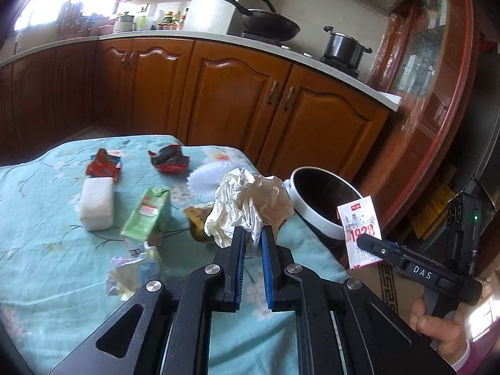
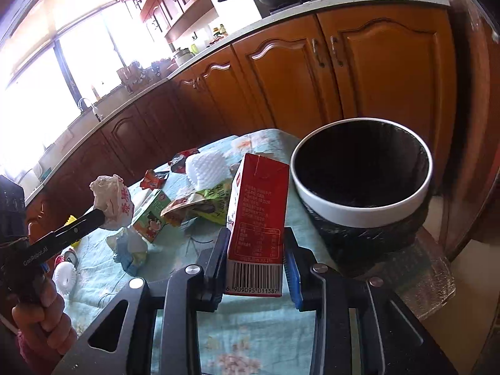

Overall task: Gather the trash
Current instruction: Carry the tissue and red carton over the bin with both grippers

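right tool [image 2: 254, 259] clamps red carton [image 2: 257, 218] beside bin [image 2: 362, 200] | left tool [image 1: 253, 237] pinches crumpled paper [image 1: 247, 200]

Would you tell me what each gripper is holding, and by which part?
The left gripper pinches the crumpled paper wrapper by its lower edge; the right gripper clamps the red carton across its lower sides.

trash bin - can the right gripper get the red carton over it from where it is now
Probably yes. The right gripper holds the red carton just beside the trash bin, whose mouth is open and unobstructed. The left gripper, holding crumpled paper, sits off to the other side, clear of that path.
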`<state>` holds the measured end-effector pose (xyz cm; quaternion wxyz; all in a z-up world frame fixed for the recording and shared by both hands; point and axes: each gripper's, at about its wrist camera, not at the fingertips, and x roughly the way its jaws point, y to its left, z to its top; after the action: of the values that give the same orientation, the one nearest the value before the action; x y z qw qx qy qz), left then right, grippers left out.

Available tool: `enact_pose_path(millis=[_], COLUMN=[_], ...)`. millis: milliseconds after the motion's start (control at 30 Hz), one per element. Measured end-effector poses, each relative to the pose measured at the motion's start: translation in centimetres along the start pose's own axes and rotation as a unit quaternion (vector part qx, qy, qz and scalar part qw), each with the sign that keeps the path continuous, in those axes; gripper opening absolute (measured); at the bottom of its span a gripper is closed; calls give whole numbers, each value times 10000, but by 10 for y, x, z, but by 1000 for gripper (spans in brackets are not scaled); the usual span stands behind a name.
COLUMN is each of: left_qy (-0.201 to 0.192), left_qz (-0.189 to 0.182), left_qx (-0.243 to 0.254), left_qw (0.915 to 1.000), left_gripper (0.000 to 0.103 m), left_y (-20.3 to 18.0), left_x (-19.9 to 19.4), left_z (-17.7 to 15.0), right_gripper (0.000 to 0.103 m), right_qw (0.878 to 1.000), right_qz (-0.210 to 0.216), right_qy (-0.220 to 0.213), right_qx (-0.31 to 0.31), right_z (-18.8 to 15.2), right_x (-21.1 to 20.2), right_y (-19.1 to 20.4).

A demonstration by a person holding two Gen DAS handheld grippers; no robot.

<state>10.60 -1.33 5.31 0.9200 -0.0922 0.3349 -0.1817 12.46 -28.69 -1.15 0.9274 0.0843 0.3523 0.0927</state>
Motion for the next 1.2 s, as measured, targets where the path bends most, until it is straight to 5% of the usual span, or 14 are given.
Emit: enact_pose_path(millis=[633, 1200], left_qy=[730, 1203], left_qz=[-521, -538], left_qx=[483, 685], left_qw=[9948, 9889], left_gripper=[9, 9], left_y=[-62, -103], left_x=[122, 218], left_z=[34, 76], right_gripper=[33, 32], right_qw=[9977, 9963], right_qz=[-564, -841], right_qy=[-255, 166], right_qx=[290, -44], right_z=[37, 72], right_x=[-4, 28], right_y=[-80, -113])
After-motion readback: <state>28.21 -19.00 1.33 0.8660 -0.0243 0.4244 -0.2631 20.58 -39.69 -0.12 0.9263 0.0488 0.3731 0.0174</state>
